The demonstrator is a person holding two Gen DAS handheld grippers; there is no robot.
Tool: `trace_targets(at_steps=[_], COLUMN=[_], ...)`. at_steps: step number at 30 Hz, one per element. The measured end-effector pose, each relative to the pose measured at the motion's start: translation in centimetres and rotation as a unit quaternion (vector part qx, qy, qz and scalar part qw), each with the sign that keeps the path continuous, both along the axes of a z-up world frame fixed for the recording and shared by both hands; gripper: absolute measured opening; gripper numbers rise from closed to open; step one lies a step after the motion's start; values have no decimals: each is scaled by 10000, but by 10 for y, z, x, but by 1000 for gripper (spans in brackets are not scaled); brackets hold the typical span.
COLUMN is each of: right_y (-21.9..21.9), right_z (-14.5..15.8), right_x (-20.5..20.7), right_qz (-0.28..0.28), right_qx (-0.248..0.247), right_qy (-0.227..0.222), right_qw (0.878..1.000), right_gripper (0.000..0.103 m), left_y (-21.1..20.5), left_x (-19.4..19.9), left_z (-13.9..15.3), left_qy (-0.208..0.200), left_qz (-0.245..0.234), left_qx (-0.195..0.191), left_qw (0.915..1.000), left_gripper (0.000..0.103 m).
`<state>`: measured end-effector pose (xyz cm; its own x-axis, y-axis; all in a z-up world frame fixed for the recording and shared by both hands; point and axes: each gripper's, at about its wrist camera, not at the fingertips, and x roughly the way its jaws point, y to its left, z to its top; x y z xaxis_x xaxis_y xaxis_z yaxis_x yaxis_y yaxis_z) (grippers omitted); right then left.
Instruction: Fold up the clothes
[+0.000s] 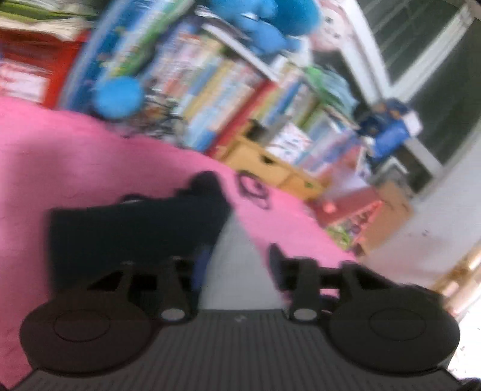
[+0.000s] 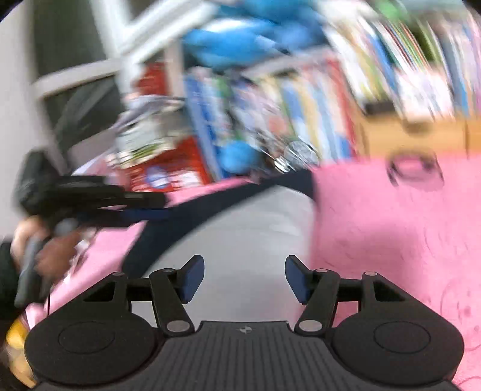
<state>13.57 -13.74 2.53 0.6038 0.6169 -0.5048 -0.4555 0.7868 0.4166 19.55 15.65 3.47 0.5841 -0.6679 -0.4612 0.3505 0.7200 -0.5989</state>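
A garment with a dark navy part [image 1: 135, 228] and a pale grey part [image 1: 237, 249] lies on the pink bed cover [image 1: 75, 156]. My left gripper [image 1: 239, 267] hovers over it, jaws apart, with grey cloth showing in the gap and no pad pressing on it. In the right wrist view the grey cloth [image 2: 249, 228] runs under a navy band [image 2: 195, 210]. My right gripper [image 2: 244, 279] stands open above the grey cloth with nothing held. A hand [image 2: 45, 249] carries the left gripper [image 2: 163, 207] at the left edge. Both views are blurred.
A bookshelf [image 1: 210, 90] crammed with colourful books rises behind the bed, with a blue plush toy [image 1: 264, 24] on it. A wooden box [image 1: 270, 165] and a window [image 1: 421, 45] lie to the right. A black loop [image 2: 416, 171] rests on the pink cover [image 2: 390, 240].
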Motion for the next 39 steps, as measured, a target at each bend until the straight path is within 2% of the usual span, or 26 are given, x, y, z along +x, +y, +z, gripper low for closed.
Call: trace_targets(at_steps=[2,3,5,7,9,12,16,17,18,19,21,23,24,25,27,29,30,32,35,39], right_y=[-7,-9,-9,-9,-5,-4,-7,-8,-8,-8,-8,-8,-7,-6,-4,-2,-2,-2,-1,0], right_z=[-15,-23,-35,-43,-44,-47,-50,-51,-52,-53,-55,-57,-56,-56,-55,-55,-55,-56,-56,-57], right_x=[28,41,51,53,50,45,44,44,44,44,44,44,43,42,40,39,38,38,37,36], right_qz=[66,86,122,197,240,274,373,384,393,402,420,440,453,464,476,487,491,501,507,499], right_qx=[337,486,666,729,665,600,668,693,689,685,676,653,601,553,476,419,402,387,368,345], right_qy=[499,728,932,905,751,581,504,510,512,514,518,506,458,414,342,290,274,259,238,209], right_qw=[9982,9961,9933,9930,9947,9961,9958,9955,9955,9955,9955,9956,9961,9965,9971,9975,9976,9977,9978,9979], right_gripper=[61,61,60,58,55,54,54,54,54,54,54,54,54,54,54,55,55,55,55,55], left_y=[-12,-17,-24,-29,-34,-44,-47,-47,-47,-49,-55,-60,-60,-57,-53,-51,-54,-61,-65,-68], left_x=[18,29,49,68,82,101,126,132,137,140,143,142,143,145,150,154,153,146,146,161], left_z=[1,2,-2,-7,-12,-20,-37,-41,-45,-46,-47,-44,-43,-44,-45,-47,-45,-38,-29,-21], left_qy=[39,64,253,484,715,1045,1621,1740,1822,1805,1653,1388,1348,1394,1504,1544,1393,911,536,546], left_qz=[50,115,296,401,251,86,171,216,215,137,-85,-360,-454,-507,-596,-622,-615,-714,-846,-757], left_qx=[182,318,467,561,601,668,446,349,287,322,510,726,710,612,412,305,403,688,761,900], left_qw=[9998,9994,9981,9964,9953,9922,9856,9839,9826,9829,9849,9870,9873,9870,9860,9856,9875,9909,9921,9916], left_gripper=[57,65,72,75,81,82,83,80,61,50,34,32,33,34,46,45,36,24,9,6])
